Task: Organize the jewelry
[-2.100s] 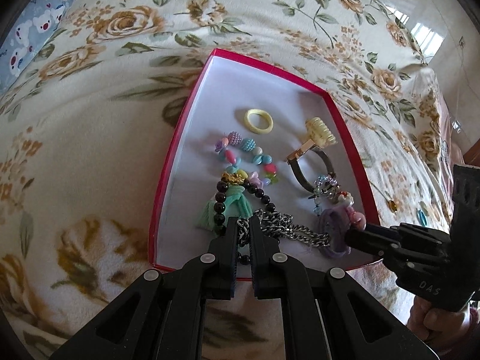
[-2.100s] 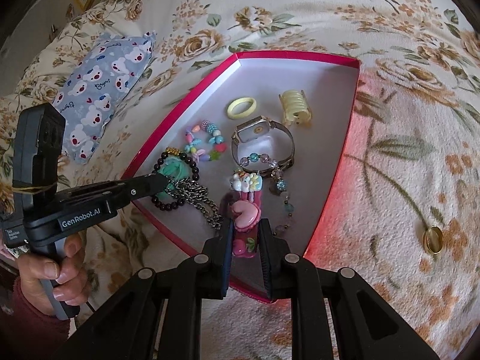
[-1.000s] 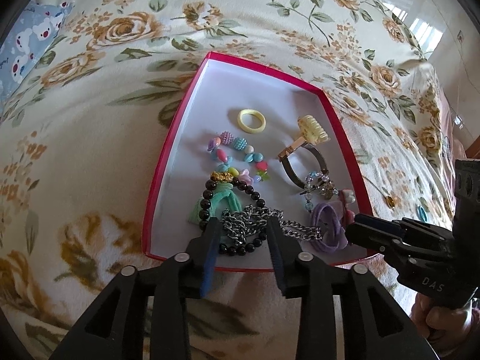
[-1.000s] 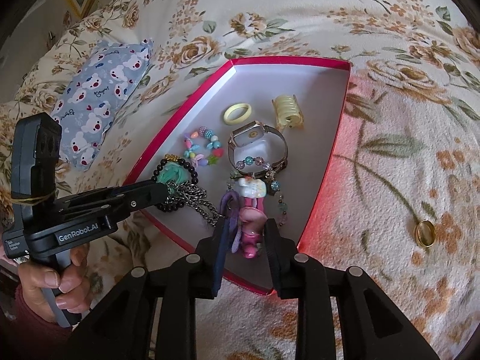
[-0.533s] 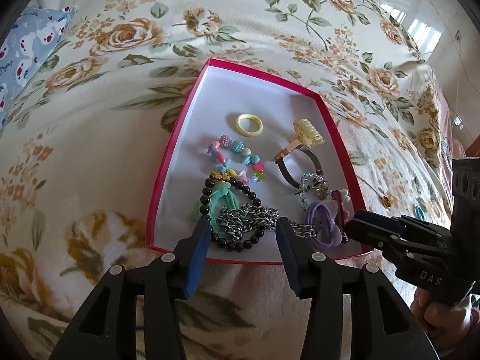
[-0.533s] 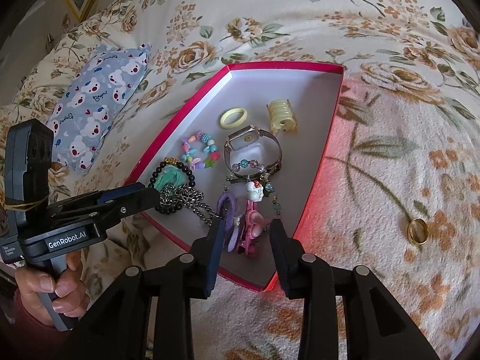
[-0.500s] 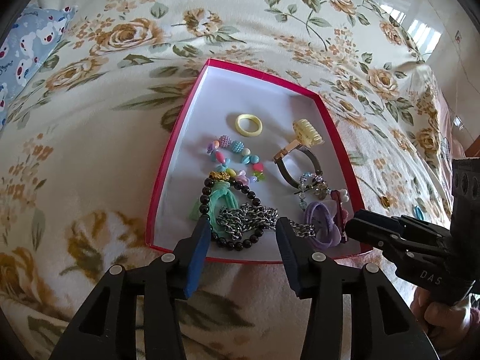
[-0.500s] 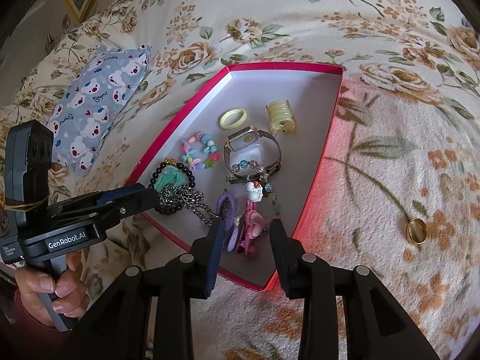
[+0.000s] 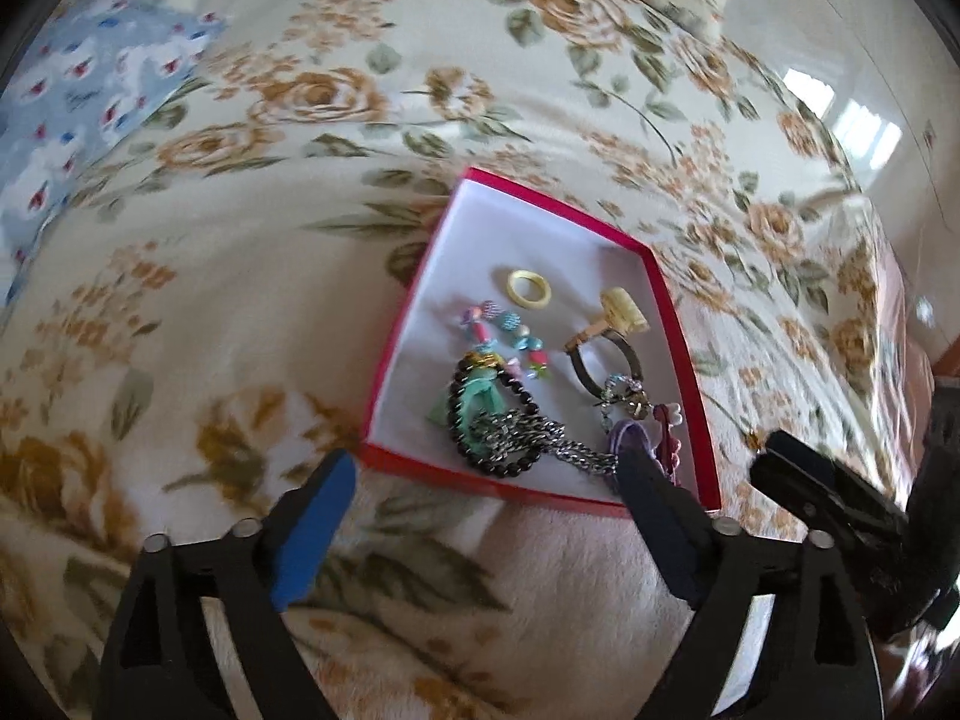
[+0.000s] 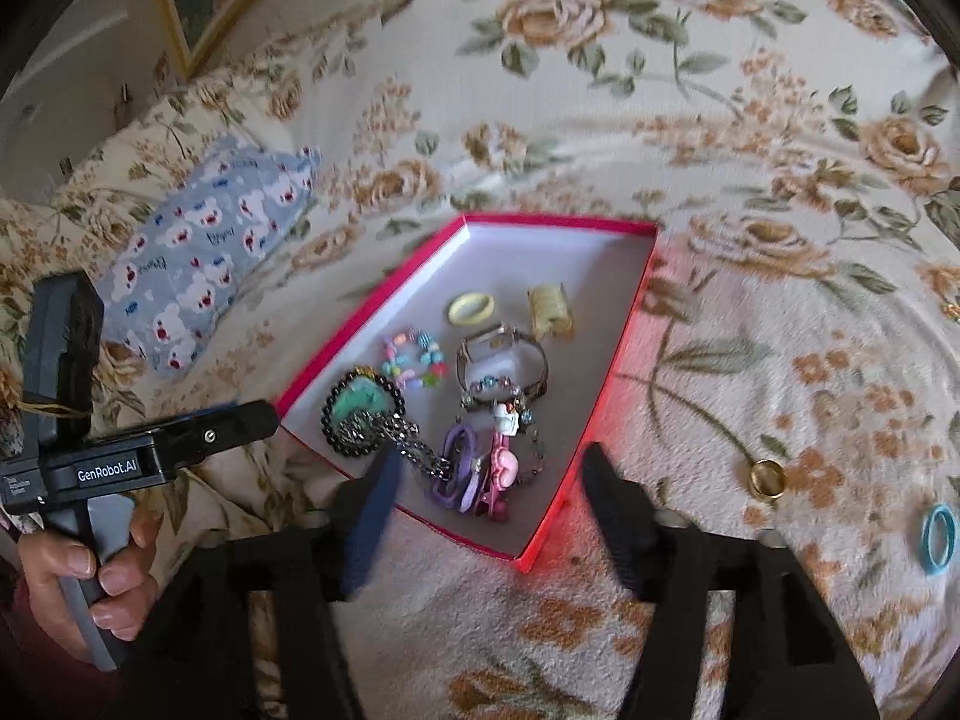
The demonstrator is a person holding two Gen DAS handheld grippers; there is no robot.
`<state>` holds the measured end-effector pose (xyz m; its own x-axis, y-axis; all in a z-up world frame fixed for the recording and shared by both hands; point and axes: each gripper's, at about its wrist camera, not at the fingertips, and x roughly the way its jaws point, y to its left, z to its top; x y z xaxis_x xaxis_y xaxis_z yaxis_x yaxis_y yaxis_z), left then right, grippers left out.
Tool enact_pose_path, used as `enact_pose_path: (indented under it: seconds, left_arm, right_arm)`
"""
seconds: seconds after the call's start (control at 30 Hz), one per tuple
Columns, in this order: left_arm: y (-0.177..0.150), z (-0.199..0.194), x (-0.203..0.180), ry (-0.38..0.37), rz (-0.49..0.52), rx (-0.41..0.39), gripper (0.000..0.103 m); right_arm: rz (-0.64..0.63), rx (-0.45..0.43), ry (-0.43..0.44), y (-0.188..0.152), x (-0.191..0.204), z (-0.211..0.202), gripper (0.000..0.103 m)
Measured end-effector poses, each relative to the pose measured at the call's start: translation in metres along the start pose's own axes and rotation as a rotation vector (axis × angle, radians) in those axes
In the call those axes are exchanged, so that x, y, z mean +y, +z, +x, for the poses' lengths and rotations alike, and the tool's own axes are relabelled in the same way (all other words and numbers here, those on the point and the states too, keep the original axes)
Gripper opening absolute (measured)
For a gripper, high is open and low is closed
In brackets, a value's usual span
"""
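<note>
Releasing done: we hold both the left gripper [image 9: 486, 474] and right gripper [image 10: 489, 468] with jaws just opened wide, empty. Jewelry lies in the red box [image 10: 645, 285]. Next, the gold ring [image 10: 768, 478] at 3 o'clock on the bed needs collecting.

The blanket [image 10: 780, 360] looks like soft, fuzzy fleece, matt all over. The box [image 10: 645, 276] seems to be card, red outside and plain matt white inside. In it, the chain [image 9: 528, 438] is shiny metal links, the dark beads [image 9: 522, 396] are glossy and smooth (material unclear), and the yellow ring [image 10: 471, 307] looks like smooth plastic. On the blanket to the right, a gold ring [image 10: 768, 478] gleams like polished metal.
</note>
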<state>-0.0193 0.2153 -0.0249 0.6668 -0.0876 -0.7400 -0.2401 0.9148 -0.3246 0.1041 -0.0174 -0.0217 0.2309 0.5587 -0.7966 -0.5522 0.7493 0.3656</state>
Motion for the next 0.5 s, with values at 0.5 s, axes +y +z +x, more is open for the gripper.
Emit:
enact_pose_path:
  seconds: [0.5]
  left_arm:
    - [-0.04,-0.019,0.011,0.041,-0.08,0.042,0.097]
  right_arm:
    - [0.026,-0.035,0.048,-0.036,0.007,-0.027,0.089]
